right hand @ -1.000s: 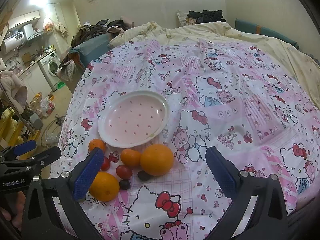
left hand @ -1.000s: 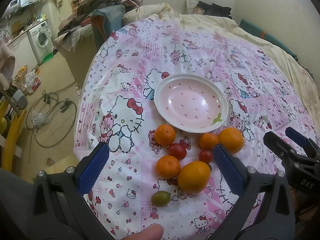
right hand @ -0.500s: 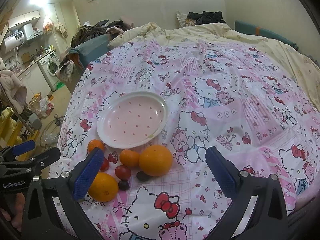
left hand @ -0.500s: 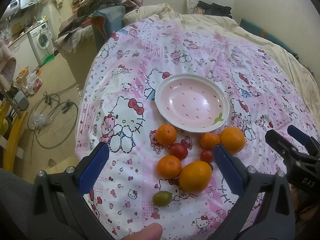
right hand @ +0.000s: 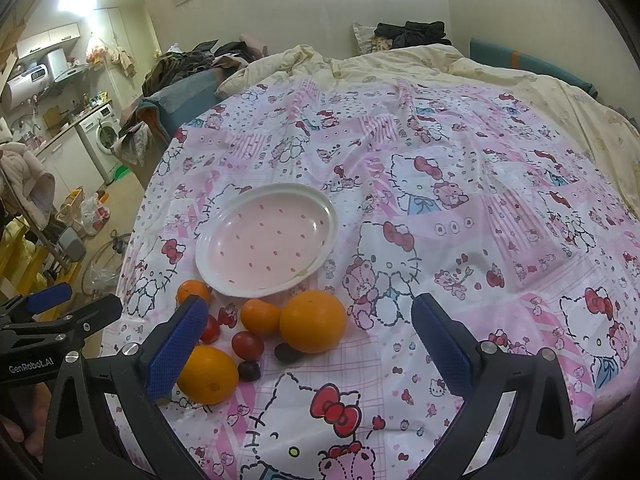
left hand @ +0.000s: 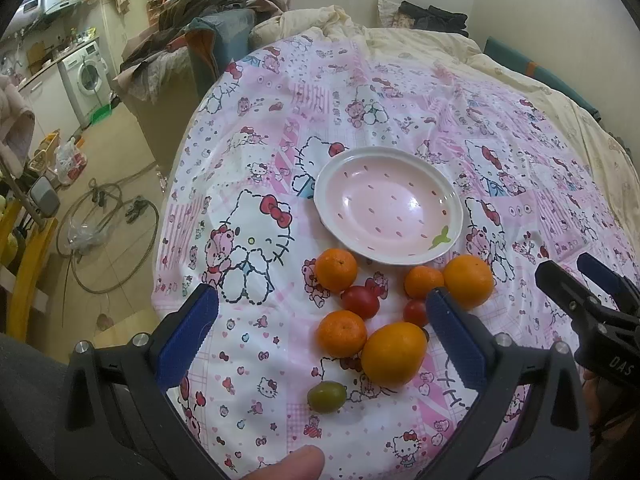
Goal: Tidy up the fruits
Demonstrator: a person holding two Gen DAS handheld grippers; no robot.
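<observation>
A pink plate [left hand: 388,208] with a white rim lies empty on the Hello Kitty cloth [left hand: 256,184]; it also shows in the right wrist view [right hand: 268,248]. In front of it lie several fruits: a large orange [left hand: 394,354], small oranges [left hand: 336,270] [left hand: 342,334], another large orange [left hand: 468,280], red tomatoes [left hand: 360,302] and a green tomato [left hand: 327,396]. My left gripper [left hand: 320,340] is open and empty, held above the fruits. My right gripper [right hand: 304,340] is open and empty above the large orange [right hand: 313,321], with dark grapes [right hand: 287,353] beside it.
The cloth covers a bed, whose left edge [left hand: 168,216] drops to a floor with a hose [left hand: 104,240] and clutter. A washing machine [left hand: 86,76] and piled clothes [left hand: 200,12] stand beyond. A cream duvet [right hand: 440,64] lies at the back.
Both grippers have shifted only slightly; the view has drifted a little to the left. The fruits and the plate have not moved.
</observation>
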